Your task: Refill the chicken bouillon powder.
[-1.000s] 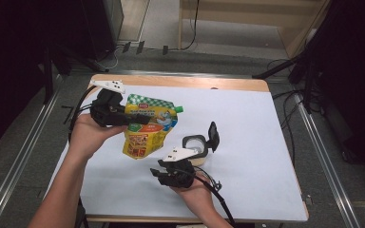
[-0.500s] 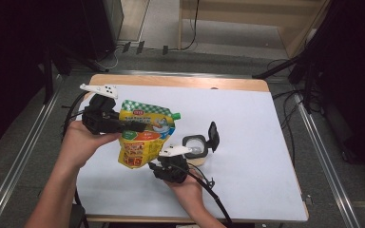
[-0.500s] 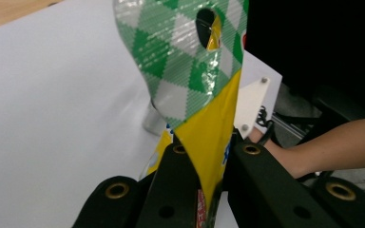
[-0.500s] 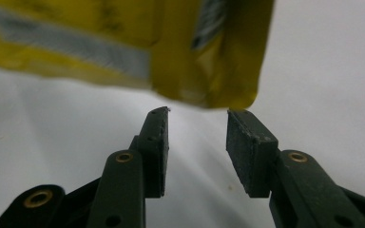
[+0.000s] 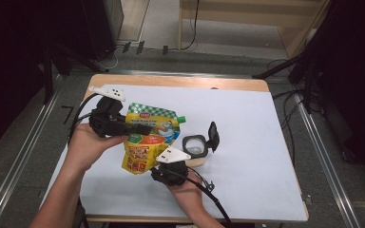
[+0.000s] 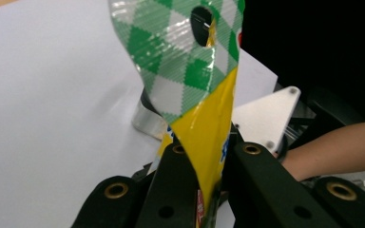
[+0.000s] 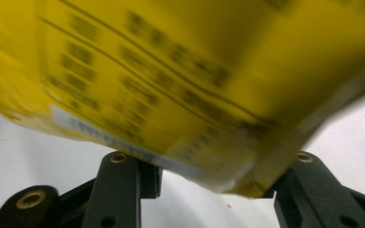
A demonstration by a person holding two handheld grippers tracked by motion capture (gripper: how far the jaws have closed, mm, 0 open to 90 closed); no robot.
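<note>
Left gripper (image 5: 140,129), reaching in from the left, jaws clamped flat on the upper part of the yellow sauce pouch (image 5: 147,140), which it holds lifted above the white table (image 5: 247,118); the pouch's green-checked top (image 6: 185,61) rises past the jaws in the left gripper view. Right gripper (image 5: 164,172), at the near side, jaws spread and just opening further, the pouch's lower edge (image 7: 180,95) between them, the pads apparently not pressing it. Just right of the pouch stands a small round container (image 5: 195,145) with its black lid (image 5: 213,134) flipped up
</note>
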